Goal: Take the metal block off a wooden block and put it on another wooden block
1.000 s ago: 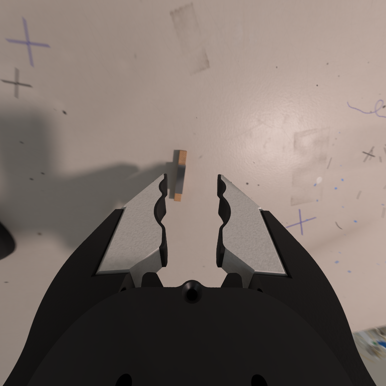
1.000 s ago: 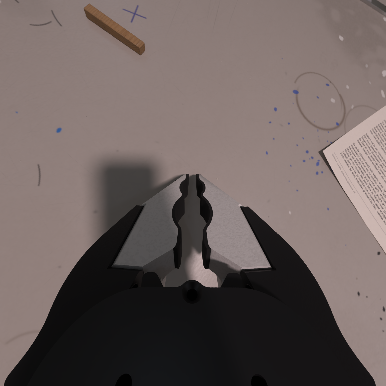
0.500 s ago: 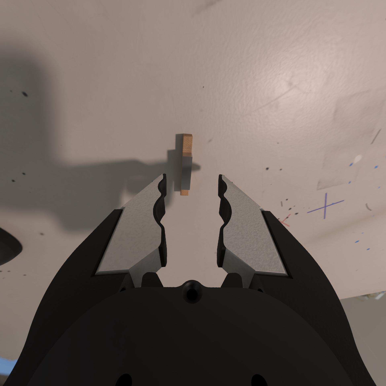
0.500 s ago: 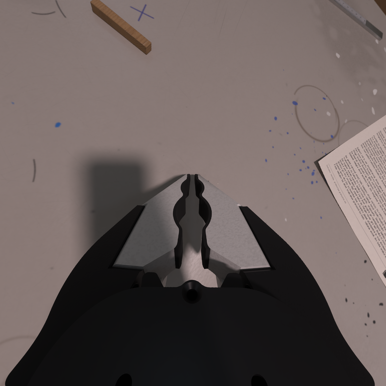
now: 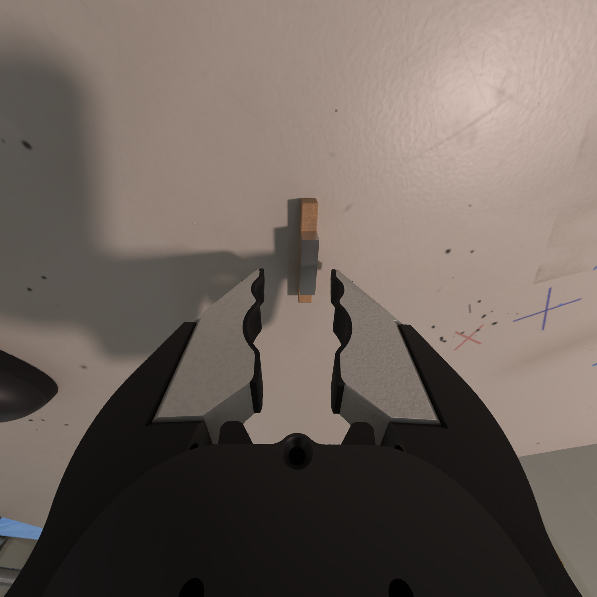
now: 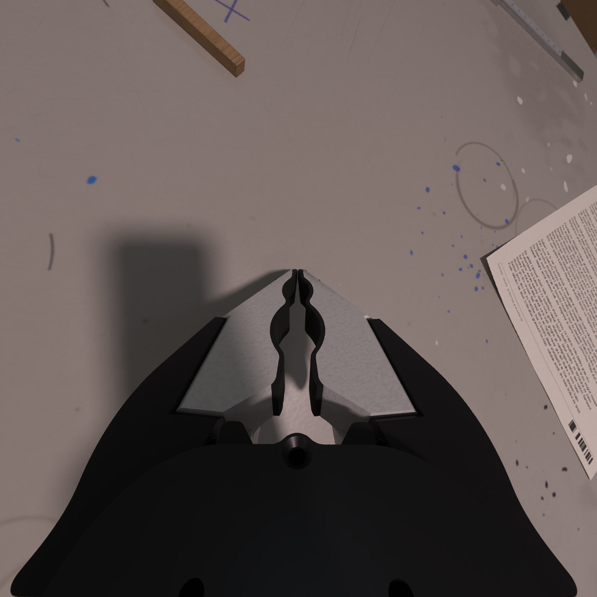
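In the left wrist view a grey metal block (image 5: 309, 261) lies on a thin wooden block (image 5: 308, 214), both running away from me on the pale table. My left gripper (image 5: 296, 274) is open and empty, its tips just short of the stack's near end, which sits in line with the gap. In the right wrist view a second wooden block (image 6: 203, 38) lies bare at the top left, far from my right gripper (image 6: 296, 271), which is shut on nothing above the table.
A printed sheet of paper (image 6: 555, 319) lies at the right edge and a metal ruler (image 6: 542, 38) at the top right. A dark rounded object (image 5: 19, 391) shows at the left edge of the left wrist view. The table's edge (image 5: 555, 449) runs at lower right.
My left gripper has moved closer to the stack, which now lines up with the gap between the fingers. My right gripper has closed its small gap and drifted slightly; the bare wooden block shifted right in view.
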